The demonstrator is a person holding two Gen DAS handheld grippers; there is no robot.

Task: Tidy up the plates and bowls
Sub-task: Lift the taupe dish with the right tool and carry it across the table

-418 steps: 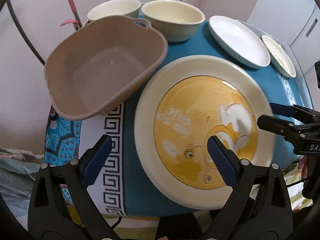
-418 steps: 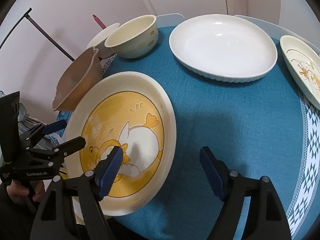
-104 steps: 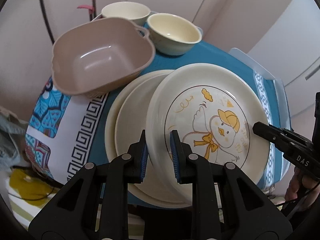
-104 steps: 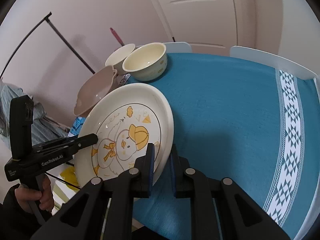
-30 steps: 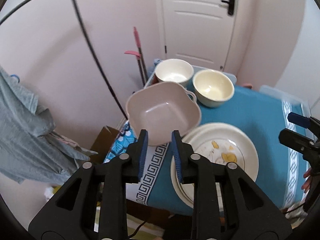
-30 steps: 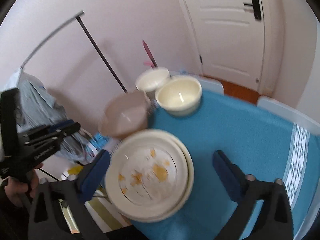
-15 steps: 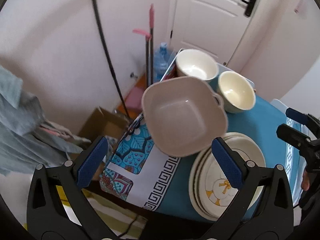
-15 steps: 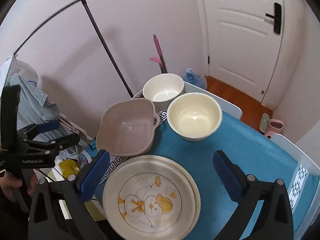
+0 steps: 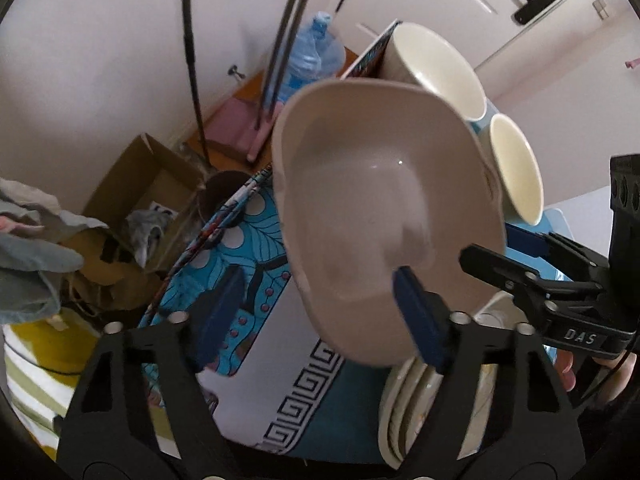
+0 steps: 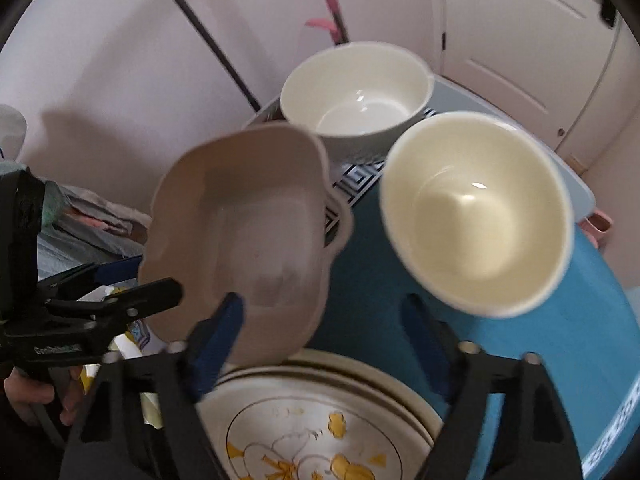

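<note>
A beige square bowl with handles [image 9: 384, 216] [image 10: 240, 236] stands at the table's left edge. My left gripper [image 9: 316, 304] is open, its fingers straddling the bowl's near rim. My right gripper [image 10: 324, 320] is open above the bowl's right side and the plate stack [image 10: 312, 428] [image 9: 416, 412], whose top plate shows a yellow duck. A cream bowl [image 10: 476, 212] [image 9: 516, 168] and a white bowl [image 10: 356, 92] [image 9: 436, 68] stand behind.
The table has a blue cloth [image 10: 560, 352] with a patterned border [image 9: 256, 340]. Beyond the left edge are a cardboard box [image 9: 136, 188], clothes [image 9: 28, 252], a water bottle [image 9: 312, 52], pink-handled tools [image 10: 328, 4] and a black rack pole [image 9: 192, 64]. A white door [image 10: 520, 40] is behind.
Both grippers have dropped and moved in close to the beige bowl. The left gripper's jaws have narrowed from wide open. The dishes have not moved.
</note>
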